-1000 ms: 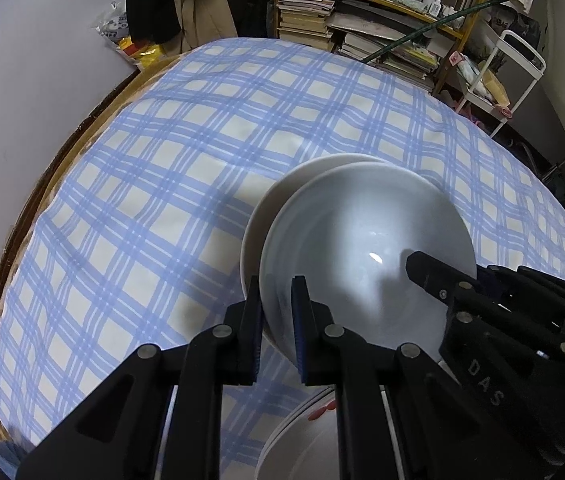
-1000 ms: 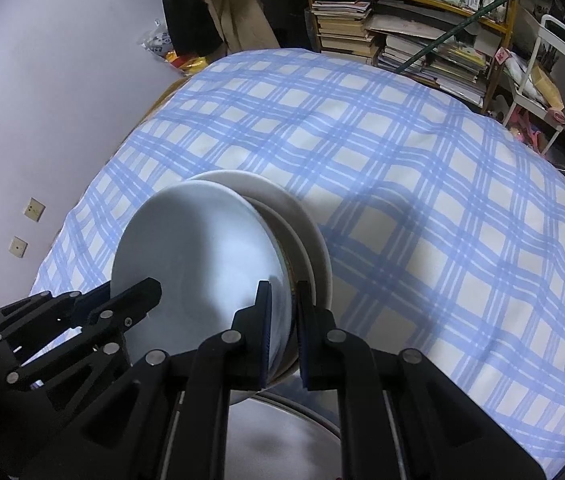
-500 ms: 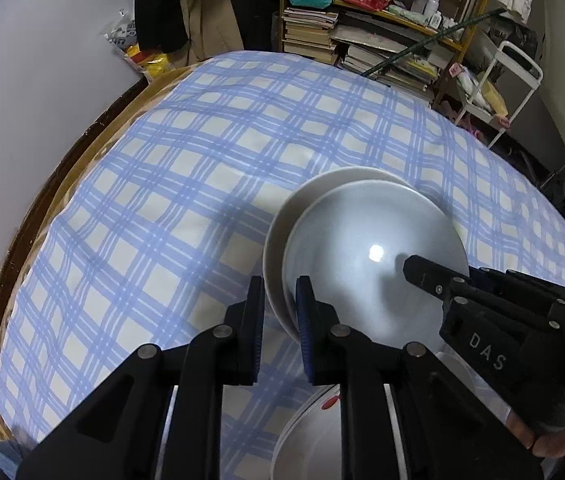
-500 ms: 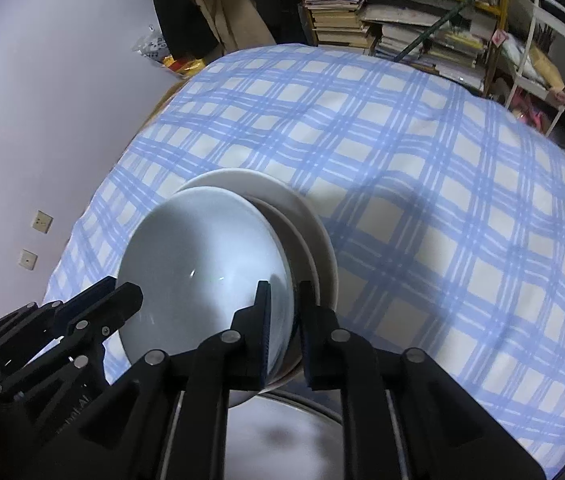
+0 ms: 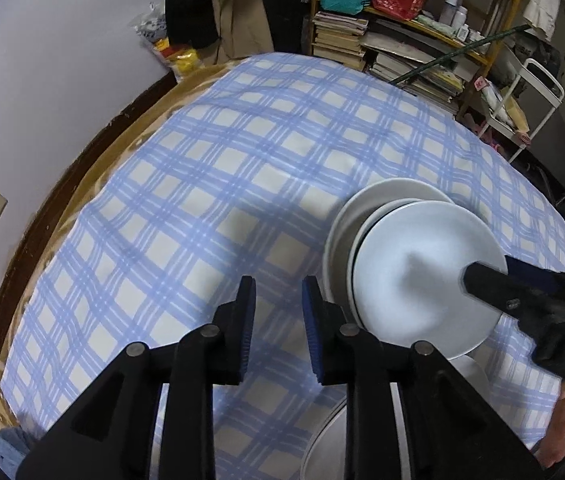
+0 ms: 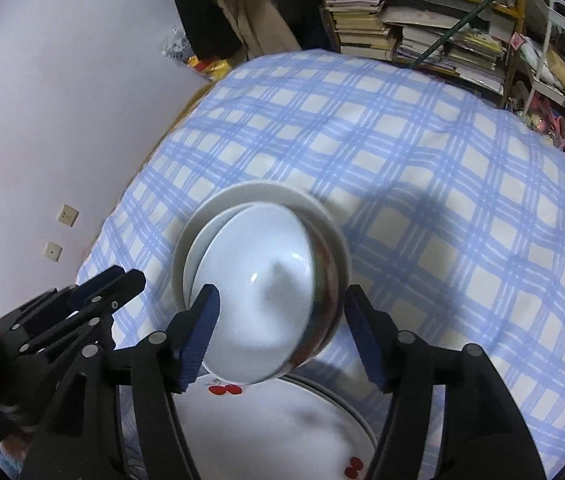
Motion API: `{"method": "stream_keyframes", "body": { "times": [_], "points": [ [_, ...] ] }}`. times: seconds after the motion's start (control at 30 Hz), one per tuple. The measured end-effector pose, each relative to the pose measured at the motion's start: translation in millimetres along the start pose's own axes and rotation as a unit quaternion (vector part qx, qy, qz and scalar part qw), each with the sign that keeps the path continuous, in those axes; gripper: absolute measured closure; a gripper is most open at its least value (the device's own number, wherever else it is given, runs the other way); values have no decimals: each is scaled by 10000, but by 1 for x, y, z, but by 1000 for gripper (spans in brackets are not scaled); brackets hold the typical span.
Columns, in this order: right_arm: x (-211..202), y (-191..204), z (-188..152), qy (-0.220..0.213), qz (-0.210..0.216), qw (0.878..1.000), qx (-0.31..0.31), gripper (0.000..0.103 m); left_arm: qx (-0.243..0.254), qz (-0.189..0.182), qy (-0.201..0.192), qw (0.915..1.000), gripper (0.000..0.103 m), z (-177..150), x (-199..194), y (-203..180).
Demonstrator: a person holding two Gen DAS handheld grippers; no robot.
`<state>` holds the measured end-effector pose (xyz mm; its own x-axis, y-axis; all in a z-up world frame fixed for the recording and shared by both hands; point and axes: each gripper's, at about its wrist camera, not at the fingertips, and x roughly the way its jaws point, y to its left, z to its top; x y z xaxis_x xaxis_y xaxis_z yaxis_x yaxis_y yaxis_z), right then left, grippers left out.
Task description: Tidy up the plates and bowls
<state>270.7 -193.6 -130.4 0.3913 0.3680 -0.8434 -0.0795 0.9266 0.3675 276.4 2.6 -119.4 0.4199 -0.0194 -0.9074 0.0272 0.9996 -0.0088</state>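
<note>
A white bowl sits nested in a stack of other bowls, tilted slightly, its outer wall showing a dark reddish glaze; it lies between the right claw's opening jaws, untouched by either pad. Just below the claw lies a wide white plate printed with red cherries.
</note>
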Motion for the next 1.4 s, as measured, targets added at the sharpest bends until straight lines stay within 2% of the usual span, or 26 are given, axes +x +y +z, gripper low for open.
{"method": "stream_keyframes", "body": {
  "times": [0.1, 0.23, 0.33, 0.5, 0.67, 1.1, 1.4],
  "points": [
    [-11, -9, 0, -180, -62, 9998, 79, 25, -50, 45, 17, 10000, 75, 2, 2, 6],
    [-19, -26, -2, -204, -280, 9992, 189, 18, 44, 81, -53, 9999, 58, 7, 1, 8],
    [-21, -37, -5, -235, -362, 9988, 233, 16, 132, 122, -104, 9998, 51, 12, 1, 9],
    [-22, -53, -8, -294, -415, 9978, 432, 14, 186, 46, -15, 9998, 50, 17, 11, 9],
    [-8, -65, -9, -110, -543, 9967, 601, 14, -102, -295, 265, 9992, 50, 19, 26, 14],
    [21, -73, -11, 142, -467, 9957, 781, 14, -90, -265, 397, 9988, 50, 22, 37, 11],
    [26, -72, -11, 165, -414, 9954, 851, 13, -211, -474, 422, 9978, 50, 24, 35, 18]
  ]
}}
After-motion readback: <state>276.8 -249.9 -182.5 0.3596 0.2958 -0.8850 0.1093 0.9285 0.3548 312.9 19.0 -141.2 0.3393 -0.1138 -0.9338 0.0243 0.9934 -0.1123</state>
